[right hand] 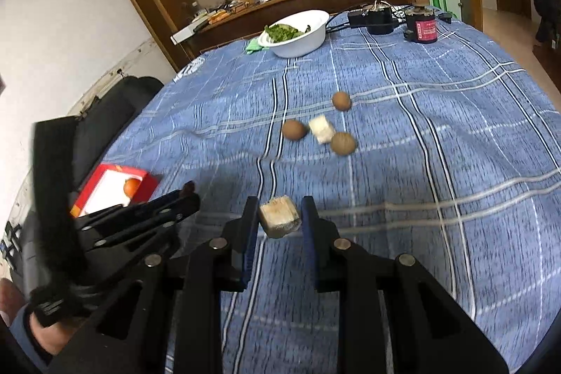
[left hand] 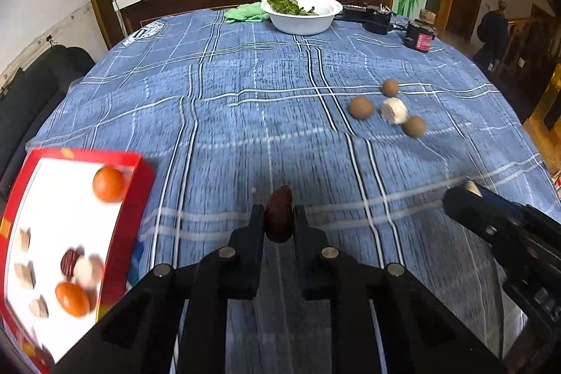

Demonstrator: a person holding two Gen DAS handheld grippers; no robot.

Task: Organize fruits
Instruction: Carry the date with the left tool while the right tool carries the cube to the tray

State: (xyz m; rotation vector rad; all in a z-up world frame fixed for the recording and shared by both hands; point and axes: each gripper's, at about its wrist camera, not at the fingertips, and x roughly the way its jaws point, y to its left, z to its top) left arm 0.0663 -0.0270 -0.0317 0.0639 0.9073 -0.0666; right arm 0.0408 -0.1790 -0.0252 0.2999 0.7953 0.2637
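- The left gripper (left hand: 278, 216) is clenched on a dark reddish-brown, oblong, smooth-skinned fruit (left hand: 278, 214), which stands upright between the pads, its tip rising above them.
- The right gripper (right hand: 280, 216) is grasping a pale tan, rough-cut cube of fruit (right hand: 279, 216), fibrous on its top face, held clear above the cloth.
- Left of the left gripper sits a red-walled cardboard box with a white floor (left hand: 135, 195); inside lie two orange round fruits (left hand: 108, 184), pale cubes and a dark red fruit, all blurred.
- Ahead and to the right of the left gripper, three brown egg-shaped fruits (left hand: 360, 108) cluster around a white chunk (left hand: 394, 110), one of them touching it.
- The blue plaid tablecloth (left hand: 245, 114) is bare between both grippers and that cluster.
- A white bowl of green leaves (left hand: 301, 16) stands at the far edge, well apart.
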